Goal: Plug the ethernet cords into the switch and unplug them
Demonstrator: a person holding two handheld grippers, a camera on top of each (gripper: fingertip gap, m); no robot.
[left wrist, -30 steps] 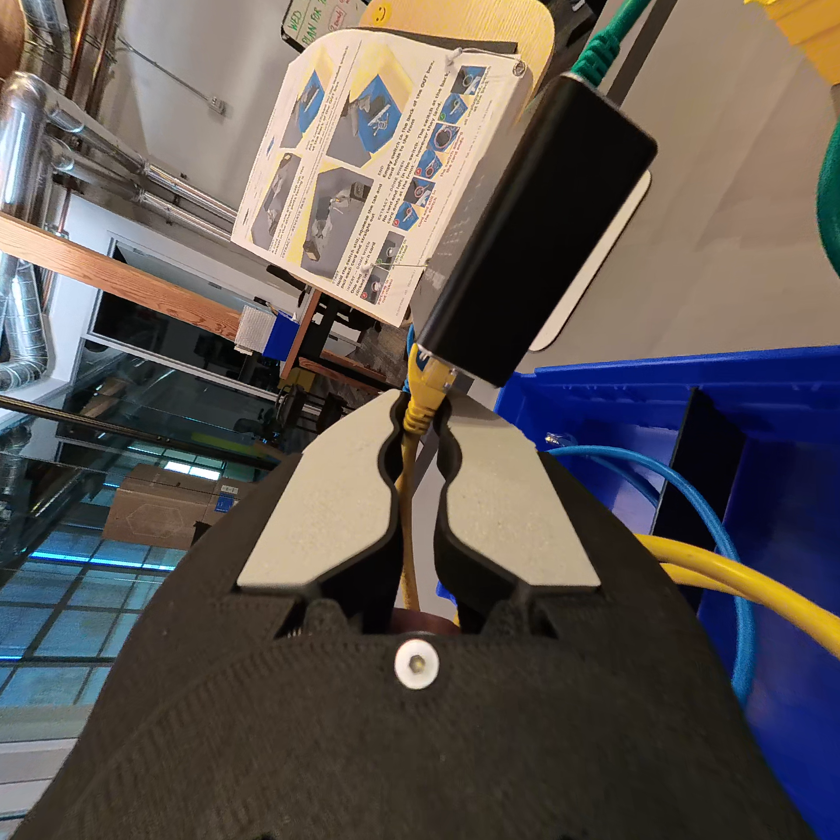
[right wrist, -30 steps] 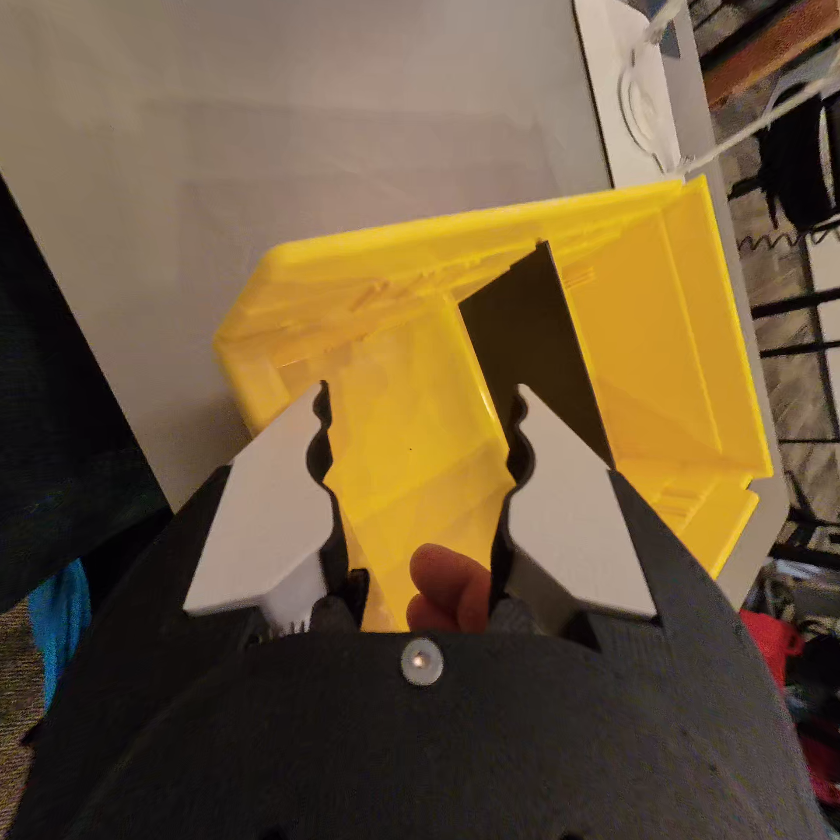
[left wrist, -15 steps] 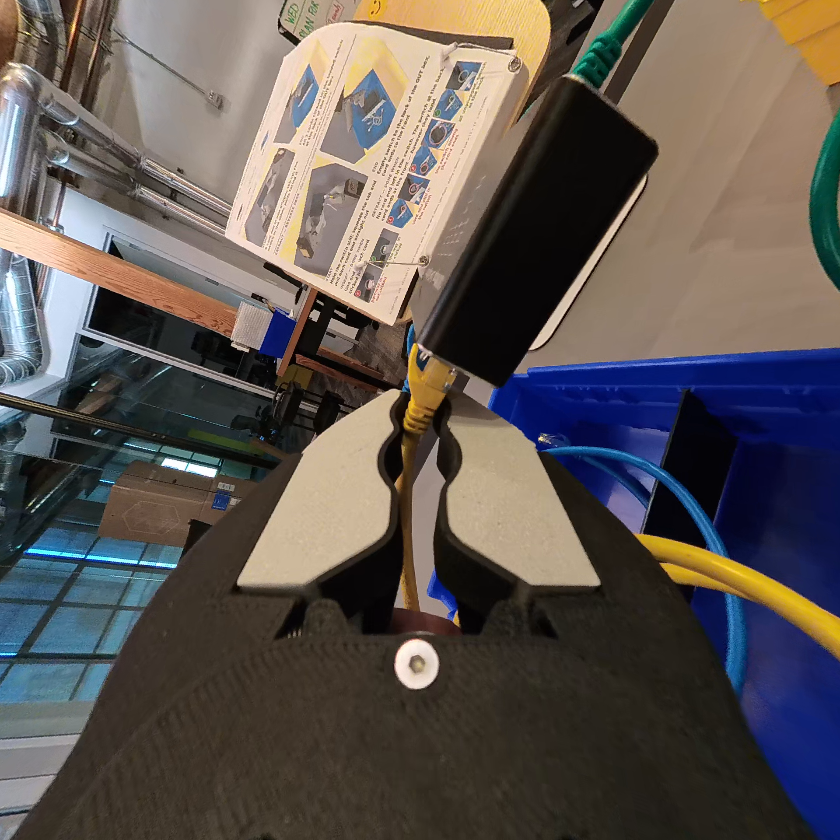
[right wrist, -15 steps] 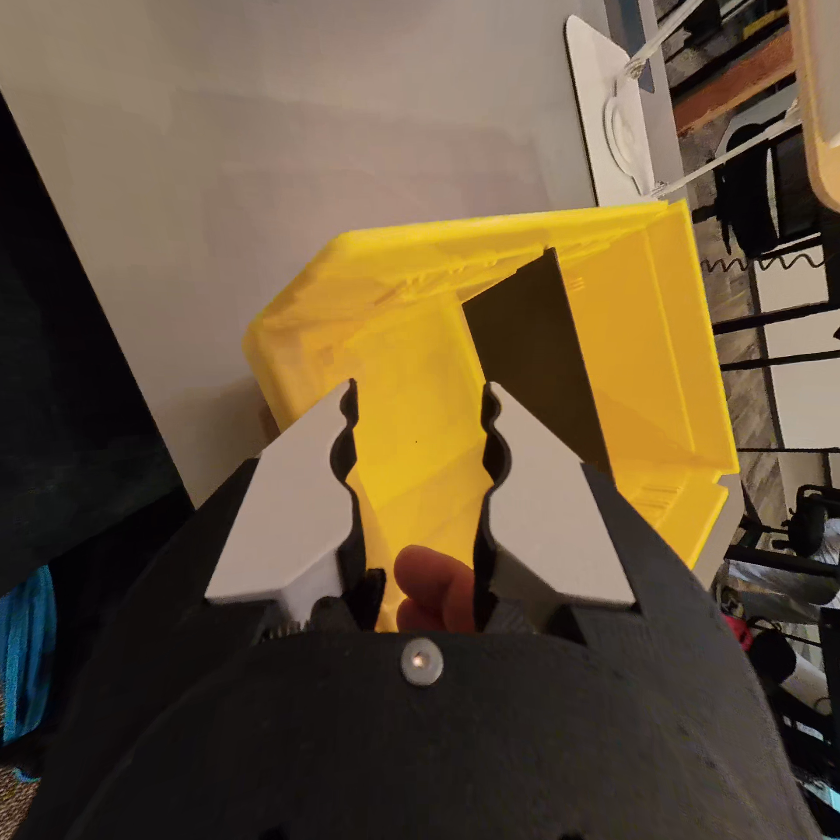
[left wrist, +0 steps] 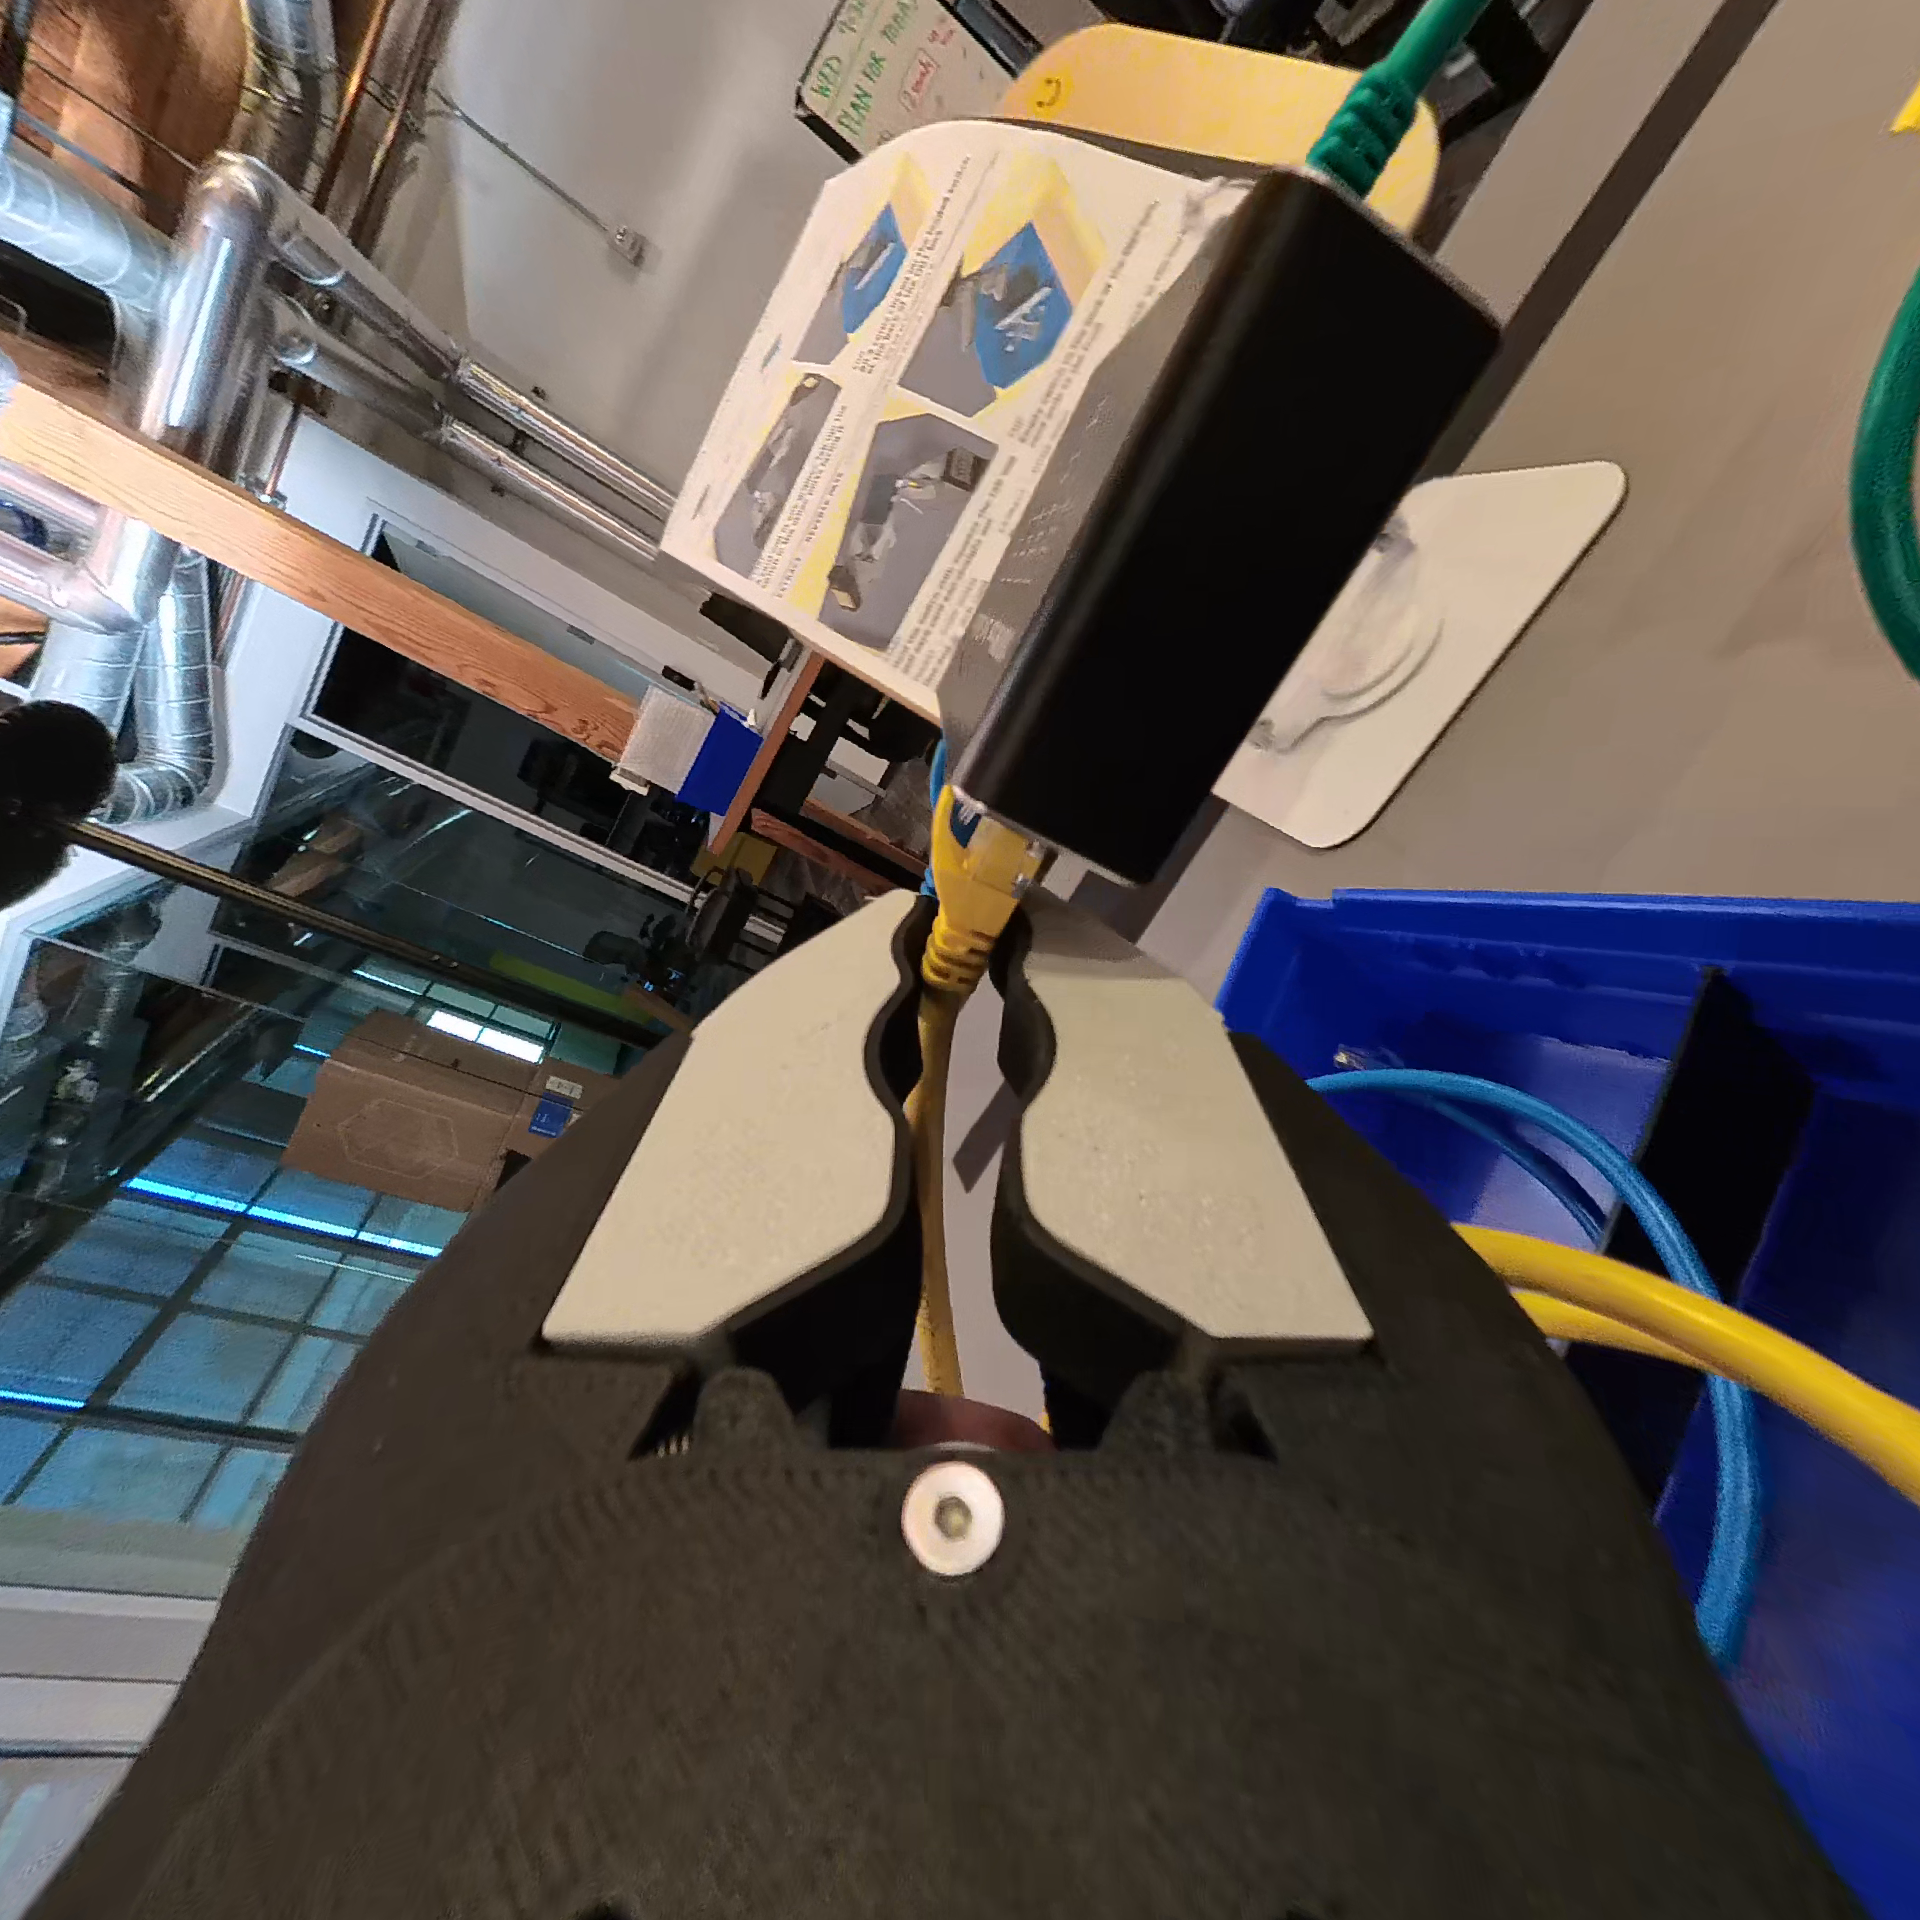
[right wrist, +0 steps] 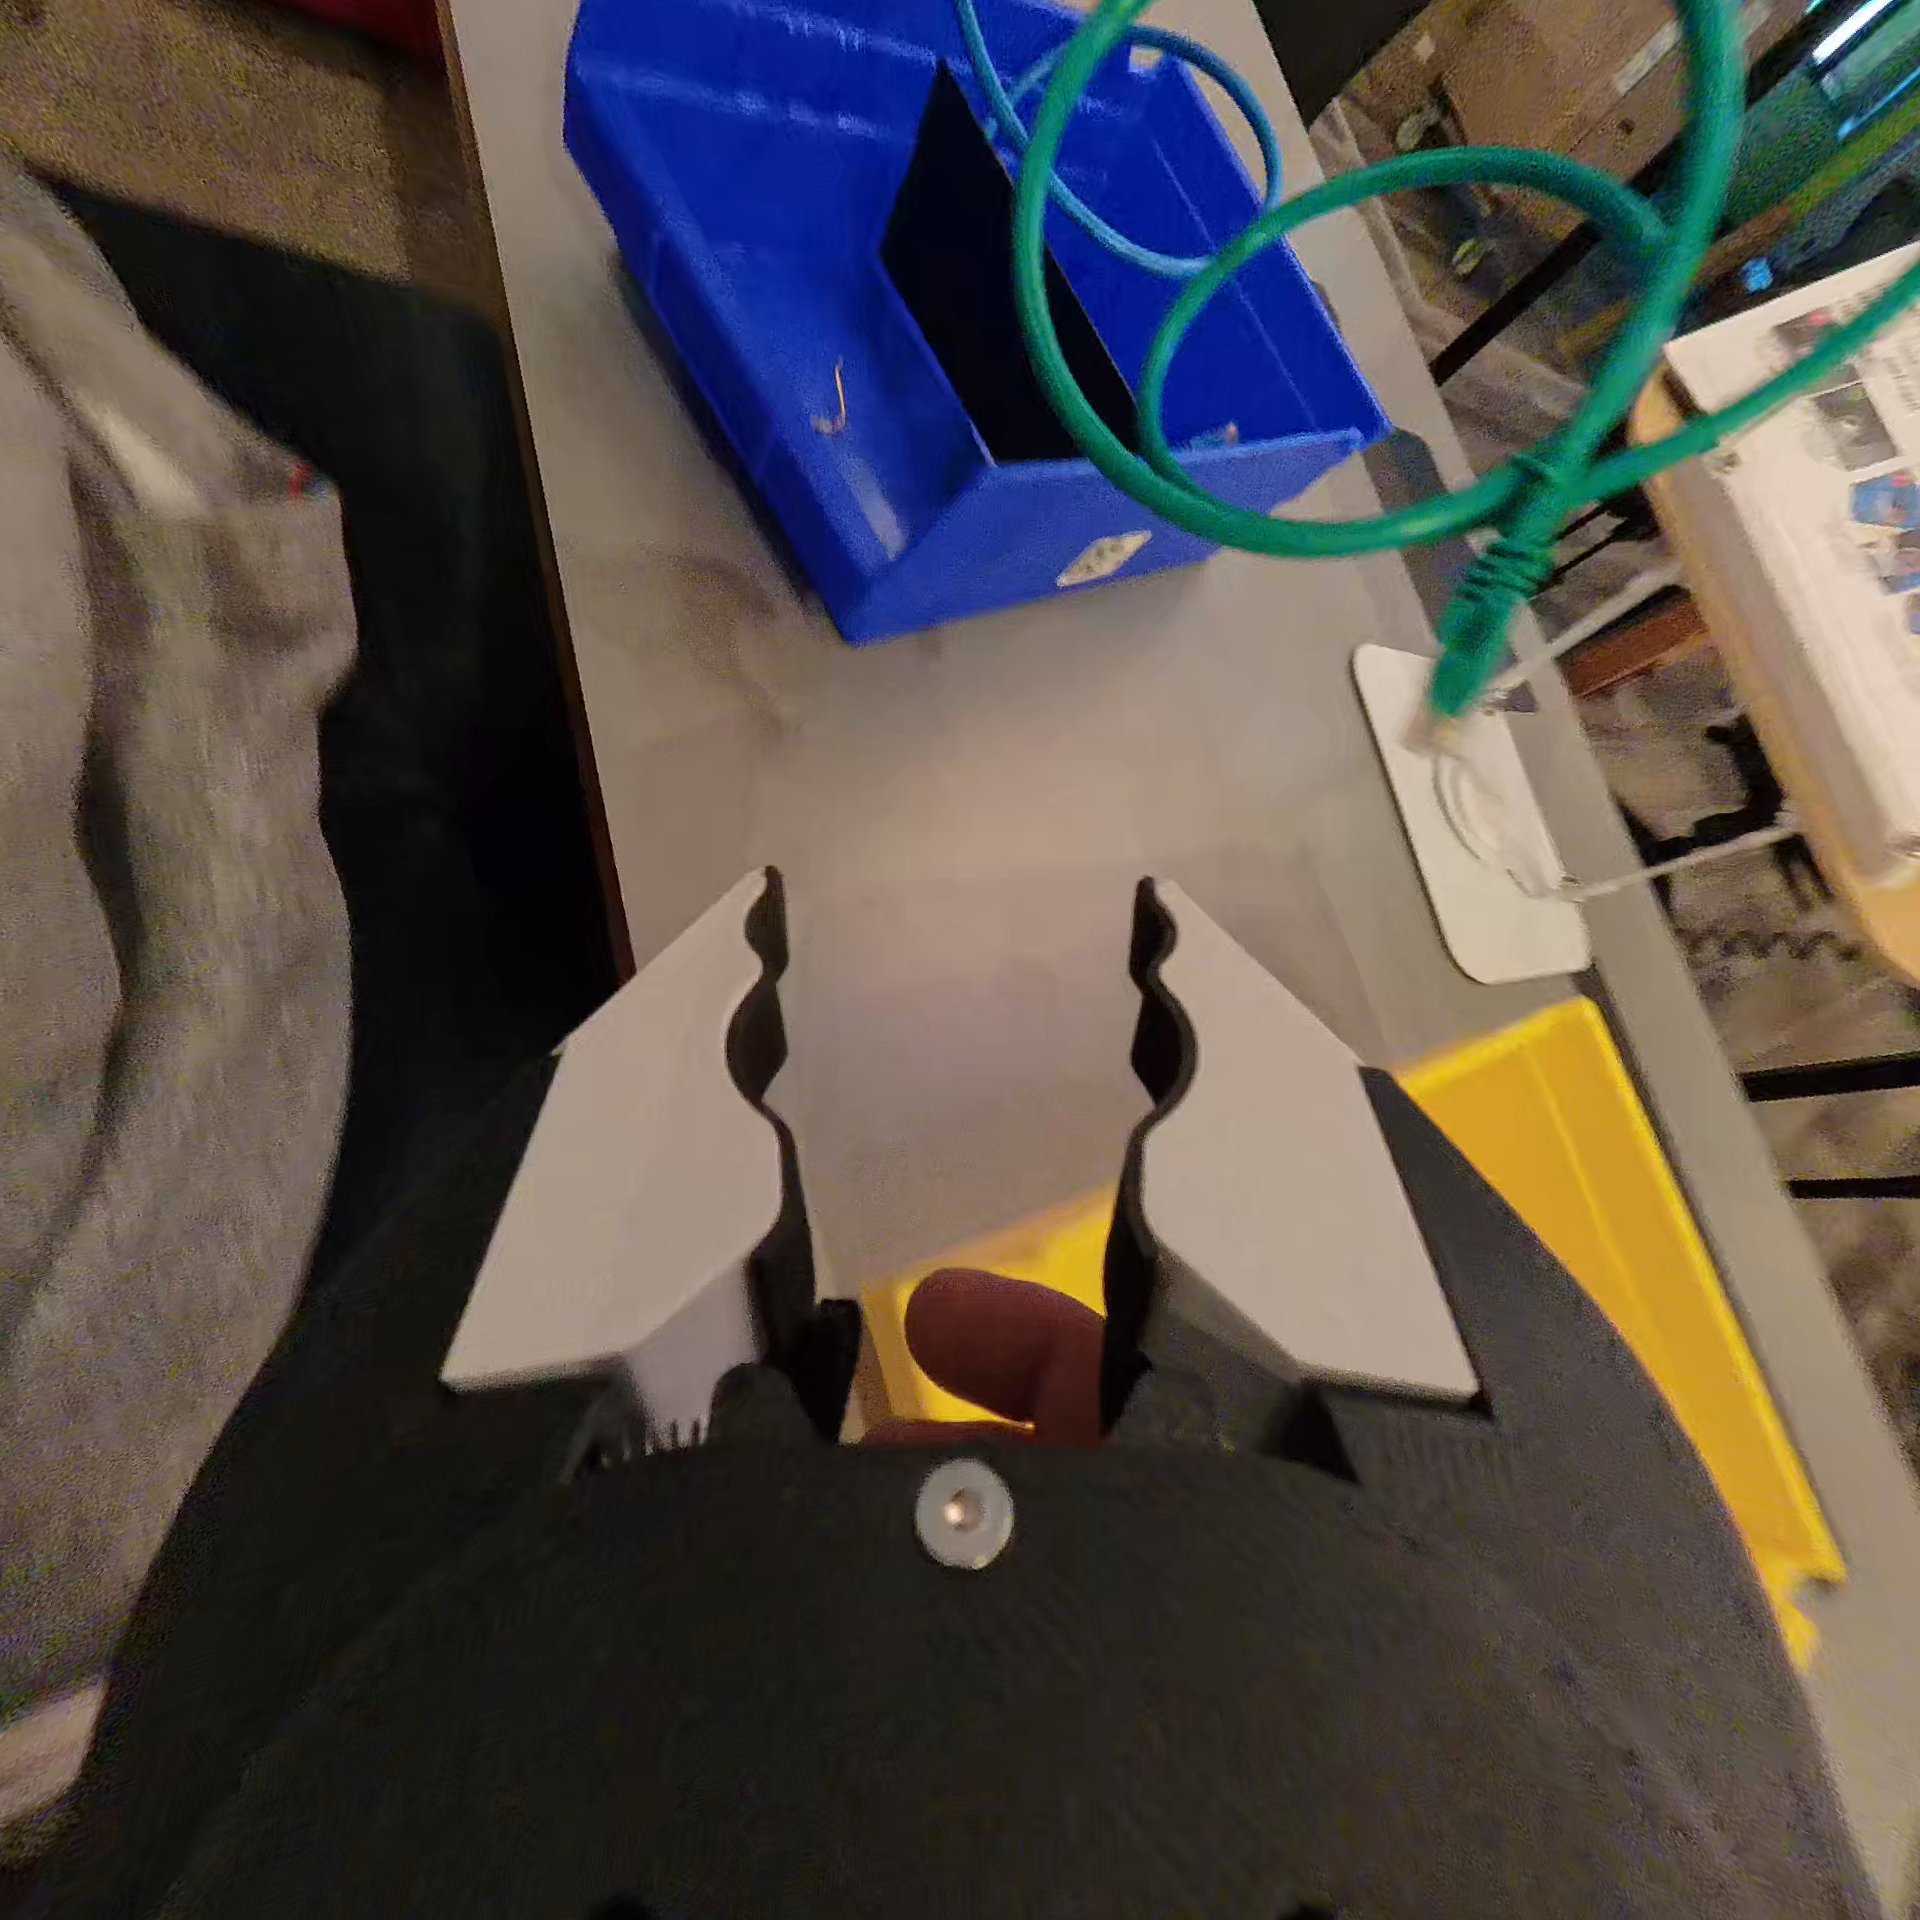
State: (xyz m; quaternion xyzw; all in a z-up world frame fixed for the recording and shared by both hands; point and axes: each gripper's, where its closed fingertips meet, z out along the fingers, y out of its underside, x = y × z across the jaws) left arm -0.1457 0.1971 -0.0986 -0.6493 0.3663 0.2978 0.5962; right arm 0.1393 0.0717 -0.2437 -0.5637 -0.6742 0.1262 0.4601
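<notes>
In the left wrist view my left gripper (left wrist: 961, 925) is shut on a yellow ethernet cord (left wrist: 951, 971), gripping the boot just behind its plug (left wrist: 987, 862). The plug sits at the near port edge of the black switch (left wrist: 1226, 520), which is held up off the table. A green cord (left wrist: 1371, 114) enters the switch's far end. In the right wrist view my right gripper (right wrist: 956, 894) is open and empty above the grey table (right wrist: 956, 748). The green cord (right wrist: 1351, 187) loops at the upper right, and a green plug (right wrist: 1481, 623) hangs there. The switch is out of this view.
A blue bin (left wrist: 1558, 966) with a black divider holds a blue cord (left wrist: 1538, 1122) and yellow cord slack; it lies ahead of my right gripper (right wrist: 748, 239). A yellow bin (right wrist: 1558, 1195) lies at the lower right. A white stand base (right wrist: 1455, 831) carries an instruction sheet (left wrist: 914, 395). The tips of one gripper are about 35 centimeters away from the tips of the other.
My right gripper swung away from the yellow bin to face the table and blue bin; its jaws narrowed, then widened again, empty throughout. My left gripper stayed shut on the yellow cord at the switch.
</notes>
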